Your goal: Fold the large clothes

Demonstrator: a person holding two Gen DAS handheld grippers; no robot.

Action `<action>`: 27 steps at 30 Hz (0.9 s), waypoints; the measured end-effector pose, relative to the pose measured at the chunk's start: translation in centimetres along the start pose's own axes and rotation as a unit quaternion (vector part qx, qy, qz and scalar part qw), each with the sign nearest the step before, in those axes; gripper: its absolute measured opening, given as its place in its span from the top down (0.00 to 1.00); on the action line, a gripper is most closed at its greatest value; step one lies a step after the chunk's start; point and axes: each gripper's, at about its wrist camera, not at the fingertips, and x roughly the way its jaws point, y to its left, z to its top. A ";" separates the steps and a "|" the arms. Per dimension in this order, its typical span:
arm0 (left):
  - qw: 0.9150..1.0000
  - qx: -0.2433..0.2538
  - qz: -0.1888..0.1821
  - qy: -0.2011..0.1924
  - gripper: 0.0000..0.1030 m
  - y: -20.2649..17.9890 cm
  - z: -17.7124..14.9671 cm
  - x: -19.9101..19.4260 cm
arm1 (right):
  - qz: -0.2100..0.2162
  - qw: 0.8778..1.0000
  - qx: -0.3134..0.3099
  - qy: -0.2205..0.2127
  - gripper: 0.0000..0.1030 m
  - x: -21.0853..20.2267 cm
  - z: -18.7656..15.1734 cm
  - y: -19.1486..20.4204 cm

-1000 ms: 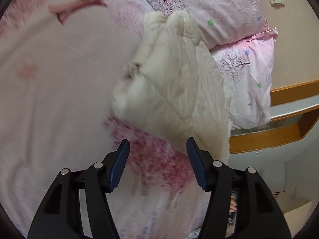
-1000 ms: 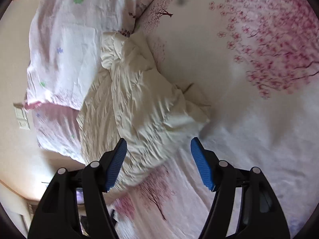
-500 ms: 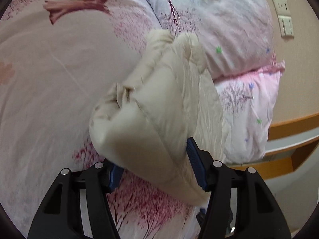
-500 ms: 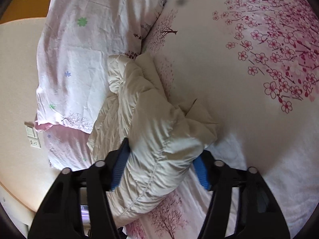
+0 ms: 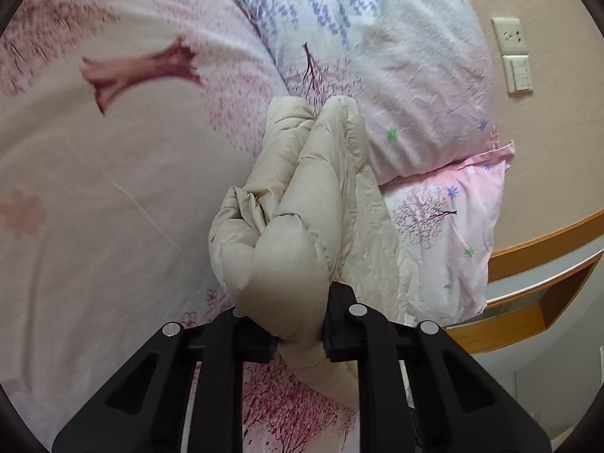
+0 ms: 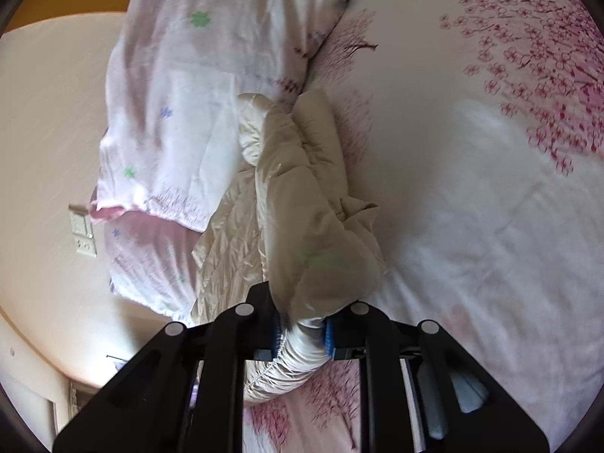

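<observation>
Right between the fingers of the left hand-held gripper (image 5: 298, 334) a fat fold of the cream puffer jacket (image 5: 298, 226) is being pinched, jaws squeezed in tight on the padding. Same deal on the other side: the right hand-held gripper (image 6: 300, 334) is clamped on a bunched, shiny edge of the jacket (image 6: 302, 204), with the blue pads (image 6: 327, 336) just peeking out beside the fabric. Ahead of both grippers the jacket is stretched out as a rumpled, doubled-over bundle on the bed (image 5: 94, 188), which is covered in a cherry-blossom print. The far end of the jacket is pushed up against the floral pillows (image 5: 377, 56). Off to the right of the left gripper, wall sockets (image 5: 513, 54) and a wooden headboard ledge (image 5: 540, 283) can be seen.
</observation>
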 end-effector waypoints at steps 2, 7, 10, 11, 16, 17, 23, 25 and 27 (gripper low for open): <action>1.000 -0.002 -0.001 -0.006 0.85 0.3 0.2 -1.1 | 0.008 1.000 -0.008 0.013 0.83 -0.1 -0.8 0.7; 1.000 -0.005 -0.003 -0.027 0.85 1.7 0.3 -5.9 | 0.025 0.997 -0.046 0.051 0.83 -0.4 -3.7 2.3; 0.999 -0.001 0.002 -0.043 0.85 2.8 -0.3 -9.2 | 0.030 0.994 -0.068 0.076 0.83 -0.6 -5.6 2.9; 0.999 -0.002 0.003 -0.047 0.85 3.2 -0.5 -10.2 | 0.031 0.993 -0.076 0.085 0.83 -0.7 -6.4 3.0; 0.998 -0.010 0.006 -0.060 0.85 5.3 -1.3 -14.2 | 0.026 0.987 -0.112 0.114 0.83 -1.2 -10.1 2.8; 0.998 -0.012 0.006 -0.063 0.85 5.6 -1.4 -14.8 | 0.025 0.985 -0.120 0.119 0.83 -1.4 -10.9 2.7; 0.999 -0.020 0.004 -0.049 0.78 7.6 -1.7 -15.6 | -0.042 0.979 -0.176 0.091 0.58 -3.0 -12.7 2.8; 0.999 -0.016 0.008 -0.048 0.71 7.6 -1.8 -15.5 | -0.079 0.976 -0.198 0.050 0.47 -3.9 -12.8 3.7; 0.999 -0.010 0.009 -0.053 0.54 7.5 -1.9 -15.5 | -0.121 0.964 -0.236 -0.013 0.41 -4.9 -13.0 5.3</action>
